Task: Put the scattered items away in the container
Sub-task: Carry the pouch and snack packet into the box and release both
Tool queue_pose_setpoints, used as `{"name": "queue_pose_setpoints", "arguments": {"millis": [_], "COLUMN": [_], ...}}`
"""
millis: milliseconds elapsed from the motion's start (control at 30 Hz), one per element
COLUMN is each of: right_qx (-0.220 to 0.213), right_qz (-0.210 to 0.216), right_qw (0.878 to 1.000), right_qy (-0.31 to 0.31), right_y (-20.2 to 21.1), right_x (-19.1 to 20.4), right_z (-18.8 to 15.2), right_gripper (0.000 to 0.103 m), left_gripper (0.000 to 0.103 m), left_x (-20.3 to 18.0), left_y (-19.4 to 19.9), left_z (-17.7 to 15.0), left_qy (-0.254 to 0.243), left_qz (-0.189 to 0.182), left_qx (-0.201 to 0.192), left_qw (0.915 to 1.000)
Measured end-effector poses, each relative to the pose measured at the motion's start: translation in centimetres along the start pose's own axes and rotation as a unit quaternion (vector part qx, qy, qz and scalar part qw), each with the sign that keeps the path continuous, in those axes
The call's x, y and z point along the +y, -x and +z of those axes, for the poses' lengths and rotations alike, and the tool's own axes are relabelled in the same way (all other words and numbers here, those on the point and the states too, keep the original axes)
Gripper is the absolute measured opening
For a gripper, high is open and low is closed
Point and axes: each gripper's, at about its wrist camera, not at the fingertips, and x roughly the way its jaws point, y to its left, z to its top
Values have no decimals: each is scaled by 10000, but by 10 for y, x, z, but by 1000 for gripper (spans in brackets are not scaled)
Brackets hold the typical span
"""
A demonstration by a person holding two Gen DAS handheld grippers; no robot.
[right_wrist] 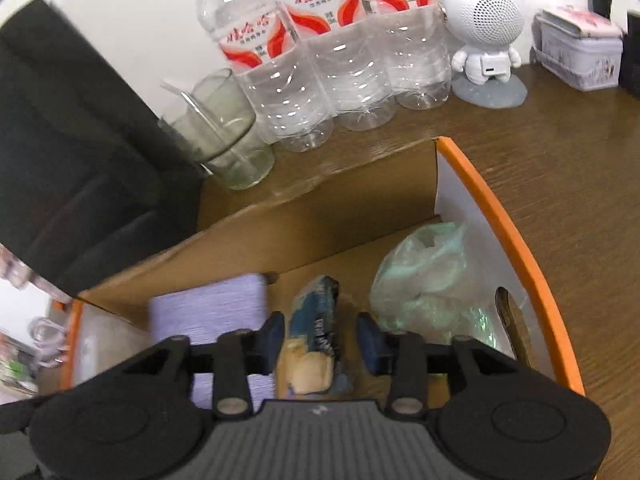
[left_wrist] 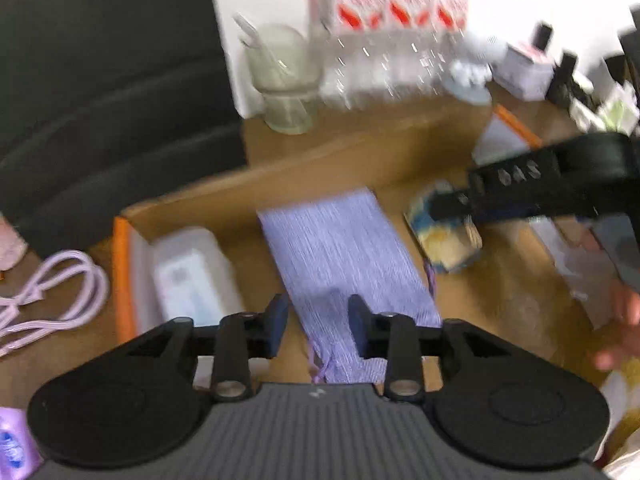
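A cardboard box (left_wrist: 120, 280) with an orange rim (right_wrist: 520, 248) stands on the wooden table. In it lie a purple striped pouch (left_wrist: 344, 248), a white plastic case (left_wrist: 192, 276), a blue and yellow snack packet (right_wrist: 314, 344) and a pale green plastic bag (right_wrist: 428, 280). My left gripper (left_wrist: 318, 328) hovers open over the pouch's near end, its pads clear of the fabric. My right gripper (right_wrist: 320, 340) is open astride the snack packet, with a gap on each side. In the left wrist view the right gripper (left_wrist: 448, 206) reaches in from the right above the snack packet (left_wrist: 444, 240).
Behind the box stand a glass cup (right_wrist: 224, 140), three water bottles (right_wrist: 332, 60), a white robot speaker (right_wrist: 484, 28) and a tin box (right_wrist: 576, 52). A purple cable (left_wrist: 60, 292) and a purple tissue pack (left_wrist: 12, 448) lie left of the box. A hand (left_wrist: 624, 320) shows at right.
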Motion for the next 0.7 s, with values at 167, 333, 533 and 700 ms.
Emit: {"name": "queue_pose_setpoints", "arguments": {"millis": [167, 333, 533, 700], "right_qx": [371, 729, 590, 364], "right_qz": [-373, -832, -896, -885], "right_qw": [9955, 9805, 9706, 9637], "right_qy": [784, 1626, 2156, 2493], "right_y": [40, 86, 149, 179], "right_x": [28, 55, 76, 83], "right_z": [15, 7, -29, -70], "right_gripper": [68, 71, 85, 85], "left_gripper": [68, 92, 103, 103], "left_x": [6, 2, -14, -21], "left_y": [47, 86, 123, 144], "left_z": [13, 5, -34, -75], "left_qy": [657, 1103, 1449, 1523], "left_qz": [217, 528, 1116, 1246], "left_qx": [226, 151, 176, 177], "left_qw": [9973, 9924, 9830, 9803]}}
